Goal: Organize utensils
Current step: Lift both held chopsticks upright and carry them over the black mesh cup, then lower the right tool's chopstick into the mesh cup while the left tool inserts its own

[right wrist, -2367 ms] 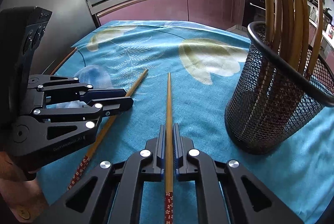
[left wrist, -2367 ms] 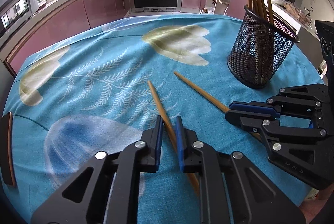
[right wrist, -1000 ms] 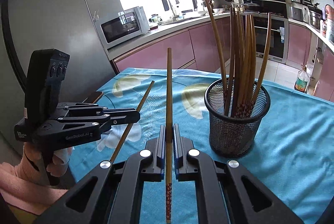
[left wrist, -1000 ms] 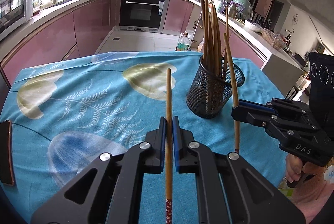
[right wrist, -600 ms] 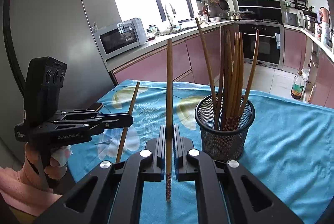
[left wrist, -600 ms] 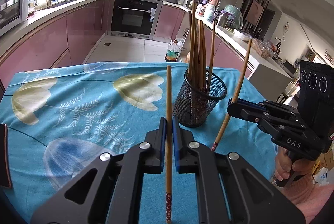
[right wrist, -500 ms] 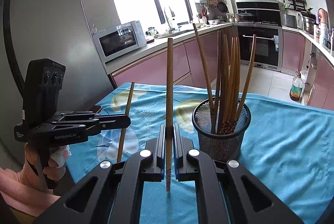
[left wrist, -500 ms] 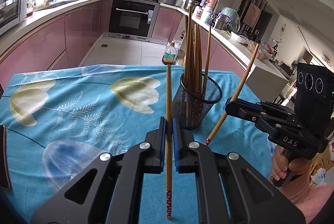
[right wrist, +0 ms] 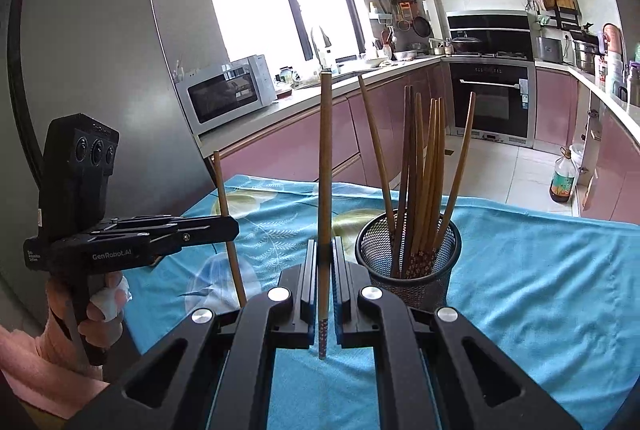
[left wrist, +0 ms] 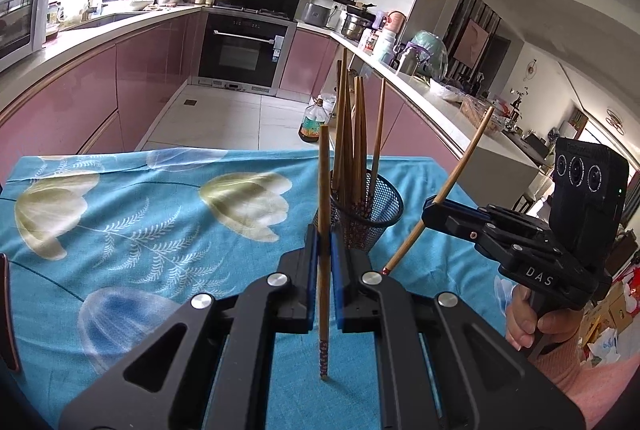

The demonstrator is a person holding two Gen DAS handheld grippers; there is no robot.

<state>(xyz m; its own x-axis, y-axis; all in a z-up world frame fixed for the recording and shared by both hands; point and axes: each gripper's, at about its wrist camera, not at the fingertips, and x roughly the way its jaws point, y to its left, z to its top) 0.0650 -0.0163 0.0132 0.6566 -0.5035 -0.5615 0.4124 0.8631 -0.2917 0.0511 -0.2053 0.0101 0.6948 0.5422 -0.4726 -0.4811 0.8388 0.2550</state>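
The left gripper point(left wrist: 323, 250) is clamping a chopstick point(left wrist: 323, 213) between its blue-padded jaws, holding it upright in the air above the blue floral cloth point(left wrist: 120, 222), patterned end pointing down. The right gripper point(right wrist: 325, 262) is likewise gripping a second chopstick point(right wrist: 325, 157), also standing upright with its patterned tip hanging below the jaws. In the left wrist view that second chopstick is leaning at a slant, its upper end tilting away from the mesh cup point(left wrist: 380, 218). The cup point(right wrist: 408, 270) is sitting on the cloth just ahead of both grippers, holding a bundle of chopsticks point(right wrist: 420, 181) that are fanning outward above its rim. Neither held chopstick is touching the cup or the cloth. A bottle point(right wrist: 562, 181) is standing on the kitchen floor beyond the table.
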